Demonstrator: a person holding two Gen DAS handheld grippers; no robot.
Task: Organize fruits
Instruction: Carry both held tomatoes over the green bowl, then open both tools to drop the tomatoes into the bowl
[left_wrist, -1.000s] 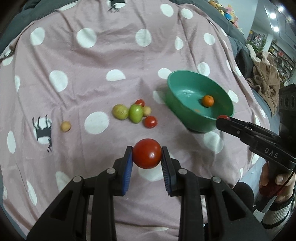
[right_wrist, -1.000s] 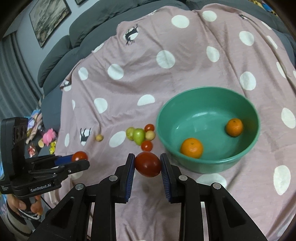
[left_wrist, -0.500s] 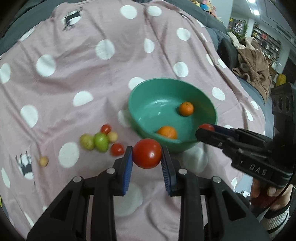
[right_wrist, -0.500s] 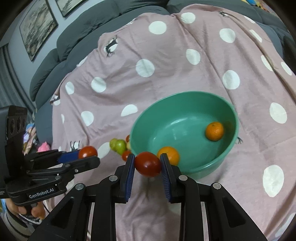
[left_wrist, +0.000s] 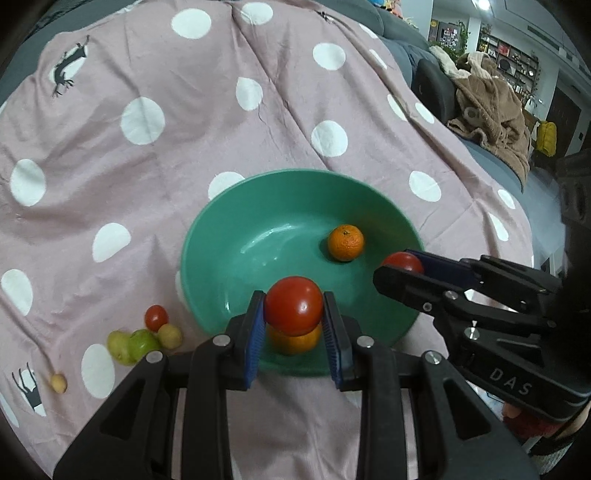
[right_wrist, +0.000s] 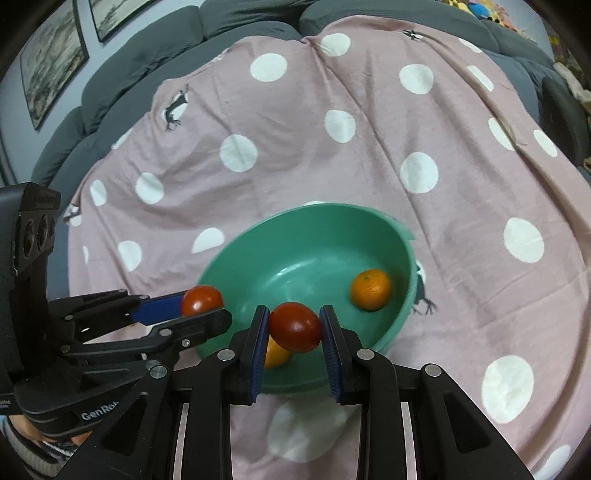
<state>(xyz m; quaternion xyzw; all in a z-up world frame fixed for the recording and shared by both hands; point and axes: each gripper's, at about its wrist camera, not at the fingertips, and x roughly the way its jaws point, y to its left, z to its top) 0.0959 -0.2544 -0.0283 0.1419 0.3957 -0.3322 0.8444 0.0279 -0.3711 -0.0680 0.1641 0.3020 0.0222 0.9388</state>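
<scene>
Gleaming under the room light, a round red tomato (left_wrist: 293, 305) sits pinched between the blue pads of the left gripper (left_wrist: 294, 314), which is closed on it just above the near rim of a green bowl (left_wrist: 207, 236); its skin is smooth and deep red with a small bright highlight. A second, darker and slightly oval tomato (right_wrist: 294, 326) is clamped the same way in the right gripper (right_wrist: 294, 328), also over the bowl's near edge. Each gripper appears in the other's view: the right one enters the left wrist view from the right with its tomato over the bowl's right rim, and the left one enters the right wrist view from the left. Inside the bowl lie two oranges, one (left_wrist: 345, 242) with dimpled peel and a dark stem mark toward the far right side, the other (left_wrist: 293, 341) partly hidden under the left gripper's tomato. Left of the bowl, on a pink cloth with white dots (left_wrist: 184, 129), lies a cluster of small fruit: a cherry tomato (left_wrist: 156, 318), a green fruit (left_wrist: 142, 343) and two yellowish ones, with another small yellow fruit (left_wrist: 59, 383) farther left. Black deer figures are printed on the cloth. White letters "DAS" (left_wrist: 511, 382) show on the right gripper's body, and "GenRo", the rest cut off, shows on the left gripper's body (right_wrist: 98, 406).
</scene>
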